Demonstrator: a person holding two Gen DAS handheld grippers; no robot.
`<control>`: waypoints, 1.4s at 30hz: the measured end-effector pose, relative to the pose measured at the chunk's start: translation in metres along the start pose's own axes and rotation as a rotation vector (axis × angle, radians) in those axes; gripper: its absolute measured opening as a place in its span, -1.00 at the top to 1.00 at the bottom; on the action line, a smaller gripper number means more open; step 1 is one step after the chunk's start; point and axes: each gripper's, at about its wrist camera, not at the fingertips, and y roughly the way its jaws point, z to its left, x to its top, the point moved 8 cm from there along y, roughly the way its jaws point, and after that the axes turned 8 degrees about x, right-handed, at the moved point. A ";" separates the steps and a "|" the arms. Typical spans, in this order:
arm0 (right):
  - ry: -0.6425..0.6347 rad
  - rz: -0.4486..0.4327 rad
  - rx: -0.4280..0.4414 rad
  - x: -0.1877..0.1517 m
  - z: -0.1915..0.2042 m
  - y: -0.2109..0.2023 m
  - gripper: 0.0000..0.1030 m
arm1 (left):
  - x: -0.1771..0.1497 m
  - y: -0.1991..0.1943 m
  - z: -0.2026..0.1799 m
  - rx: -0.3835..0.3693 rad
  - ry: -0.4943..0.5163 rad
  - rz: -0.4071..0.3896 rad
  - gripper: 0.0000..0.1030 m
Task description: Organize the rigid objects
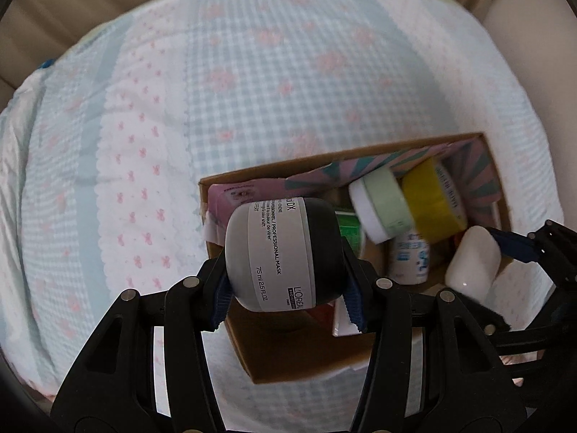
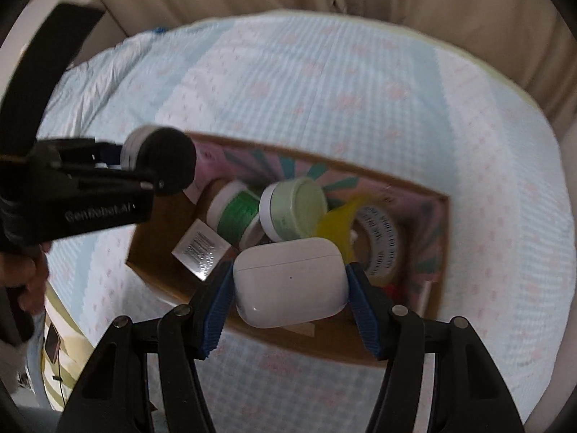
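Two-tone grey-and-black jar point(image 1: 285, 256), white label printed.

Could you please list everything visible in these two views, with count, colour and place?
hair mask jar: 1, grey body with black lid, clamped in the left gripper above the box.
earbud case: 1, white, clamped in the right gripper above the box.
cardboard box: 1, brown, on the bedspread.
pale green jar: 1, white base, in the box, tilted.
green-banded jar: 1, white and green, in the box.
yellow container: 1, in the box.
small white bottle: 1, blue print, in the box.
pink patterned packaging: along the box's far wall.
bedspread: 1, pale blue check with pink bows.
left gripper: 1, black.
right gripper: 1, black.
hand: 1, partly seen.
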 end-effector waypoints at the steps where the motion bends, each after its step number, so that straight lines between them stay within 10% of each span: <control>1: -0.010 0.015 0.004 0.000 0.000 0.009 -0.11 | 0.001 0.006 -0.001 0.000 0.008 0.014 0.08; 13: -0.225 0.126 0.038 -0.013 0.004 0.061 -0.12 | 0.007 0.039 -0.010 0.020 0.109 0.110 0.03; 14: -0.229 0.129 0.042 -0.013 0.004 0.064 -0.12 | 0.007 0.039 -0.010 0.021 0.111 0.108 -0.04; 16: -0.217 0.128 0.071 -0.015 0.005 0.066 -0.12 | 0.011 0.036 -0.011 0.027 0.112 0.083 -1.00; 20: -0.199 0.084 0.107 -0.015 0.004 0.056 -1.00 | 0.017 0.028 -0.010 0.018 0.103 0.041 -0.99; 42: -0.082 -0.040 -0.026 -0.018 0.001 -0.029 -1.00 | -0.014 -0.086 0.011 0.056 0.025 -0.175 -0.99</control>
